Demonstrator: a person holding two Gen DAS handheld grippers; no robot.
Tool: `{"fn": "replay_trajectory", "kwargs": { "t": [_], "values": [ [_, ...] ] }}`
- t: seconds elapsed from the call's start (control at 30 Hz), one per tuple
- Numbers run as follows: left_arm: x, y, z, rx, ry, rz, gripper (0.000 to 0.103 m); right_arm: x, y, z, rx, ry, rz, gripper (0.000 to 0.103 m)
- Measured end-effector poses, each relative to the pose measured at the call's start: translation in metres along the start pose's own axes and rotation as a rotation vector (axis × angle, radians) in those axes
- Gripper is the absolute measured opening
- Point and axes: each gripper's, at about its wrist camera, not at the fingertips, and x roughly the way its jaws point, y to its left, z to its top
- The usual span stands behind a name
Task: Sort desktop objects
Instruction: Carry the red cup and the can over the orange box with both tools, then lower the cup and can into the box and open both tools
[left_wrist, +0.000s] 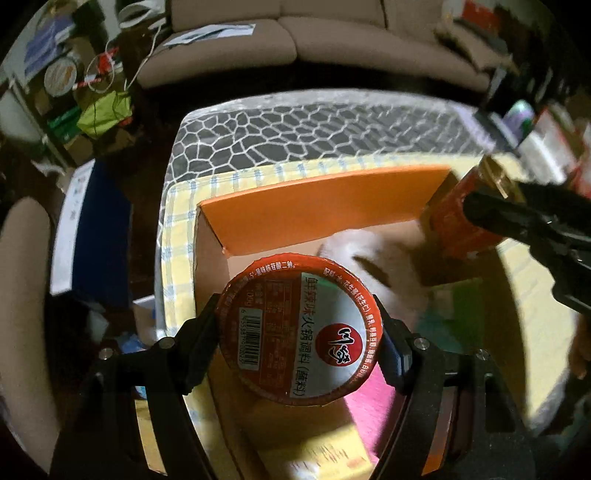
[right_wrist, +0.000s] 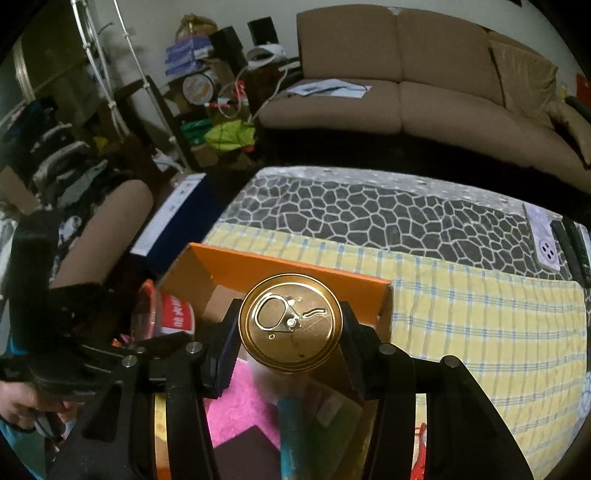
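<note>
My left gripper (left_wrist: 297, 328) is shut on a round red sauce cup (left_wrist: 301, 326) with a white printed lid, held over the open orange cardboard box (left_wrist: 325, 206). My right gripper (right_wrist: 290, 332) is shut on a gold-topped drink can (right_wrist: 290, 321), held above the same orange box (right_wrist: 295, 269). In the left wrist view the can (left_wrist: 465, 218) and the right gripper's black finger (left_wrist: 517, 221) show at the box's right corner. In the right wrist view the sauce cup (right_wrist: 173, 314) and the left gripper show at the left. Inside the box lie pink, green and yellow items.
The box stands on a yellow checked cloth (right_wrist: 480, 314) over a grey cobble-patterned table top (right_wrist: 369, 210). A white power strip (right_wrist: 546, 243) and a dark remote lie at the table's right edge. A brown sofa (right_wrist: 406, 74) stands behind. Cluttered shelves are at the left.
</note>
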Motion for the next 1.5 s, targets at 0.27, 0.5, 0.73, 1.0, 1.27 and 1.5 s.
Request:
{"fn": "replay_trajectory", "kwargs": {
  "t": [0.27, 0.5, 0.73, 1.0, 1.27, 1.5],
  "values": [
    [0.047, -0.013, 0.004, 0.086, 0.081, 0.071, 0.072, 0.038, -0.008, -0.012, -0.083, 0.062, -0.143, 0.050],
    [0.061, -0.021, 0.005, 0.137, 0.101, 0.120, 0.072, 0.059, -0.011, -0.024, -0.131, 0.099, -0.196, 0.050],
    [0.074, -0.031, 0.006, 0.210, 0.126, 0.181, 0.072, 0.070, -0.011, -0.033, -0.161, 0.125, -0.238, 0.050],
    [0.061, -0.027, 0.009, 0.176, 0.099, 0.193, 0.073, 0.066, -0.008, -0.033, -0.183, 0.103, -0.254, 0.050],
    [0.015, -0.027, 0.008, 0.136, 0.024, 0.155, 0.078, 0.039, -0.007, -0.027, -0.158, 0.058, -0.242, 0.050],
    [-0.024, -0.011, -0.012, 0.018, -0.013, 0.090, 0.082, 0.008, -0.005, -0.035, -0.134, 0.050, -0.241, 0.056]
  ]
}}
